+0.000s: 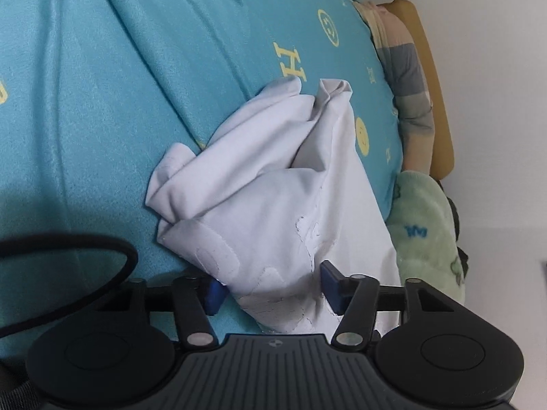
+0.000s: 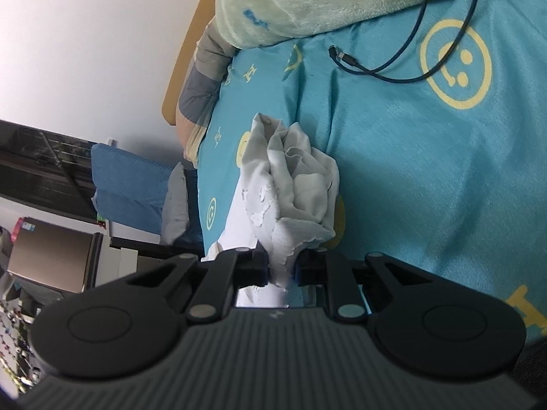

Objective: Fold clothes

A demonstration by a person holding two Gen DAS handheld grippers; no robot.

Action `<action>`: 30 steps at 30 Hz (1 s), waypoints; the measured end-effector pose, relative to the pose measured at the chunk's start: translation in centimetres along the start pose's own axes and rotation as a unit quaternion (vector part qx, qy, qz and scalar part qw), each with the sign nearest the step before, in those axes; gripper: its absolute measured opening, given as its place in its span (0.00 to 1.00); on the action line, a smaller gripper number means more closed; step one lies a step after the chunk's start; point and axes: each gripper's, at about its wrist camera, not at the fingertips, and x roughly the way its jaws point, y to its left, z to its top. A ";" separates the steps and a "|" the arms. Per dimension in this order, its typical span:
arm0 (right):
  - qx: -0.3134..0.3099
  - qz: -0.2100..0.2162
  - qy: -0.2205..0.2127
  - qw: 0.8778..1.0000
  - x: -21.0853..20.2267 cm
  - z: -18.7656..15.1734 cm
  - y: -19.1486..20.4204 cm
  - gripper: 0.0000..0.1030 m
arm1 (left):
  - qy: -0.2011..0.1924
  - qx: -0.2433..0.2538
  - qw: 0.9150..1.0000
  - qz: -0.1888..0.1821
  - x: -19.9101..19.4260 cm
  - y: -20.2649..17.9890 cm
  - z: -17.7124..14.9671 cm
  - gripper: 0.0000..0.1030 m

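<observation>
**Pick-up stage: garment bunched, not yet spread**

White garment (image 1: 273, 184) lies crumpled on the teal bed sheet (image 1: 102, 119), ahead of both jaws. Right gripper (image 2: 282, 268) jaws narrow, pinching an edge. Left gripper (image 1: 273, 287) jaws half-wide around cloth; pad contact probably absent. Next: left must clamp, then both lift and spread.

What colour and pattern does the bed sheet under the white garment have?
The bed sheet is turquoise with yellow smiley faces and letters; the right wrist view shows it best.

1. Both views are bright with soft, even daylight and no glare.
2. The left gripper (image 1: 270, 287) casts a dark shadow to its left.
3. Fisheye distortion bends the edges; the corners are black.
</observation>
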 end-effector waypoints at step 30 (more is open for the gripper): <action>-0.011 -0.010 -0.167 0.986 -29.5 13.8 4.0 0.15 | 0.176 0.275 0.940 -0.096 -2.1 -33.7 -19.6 0.22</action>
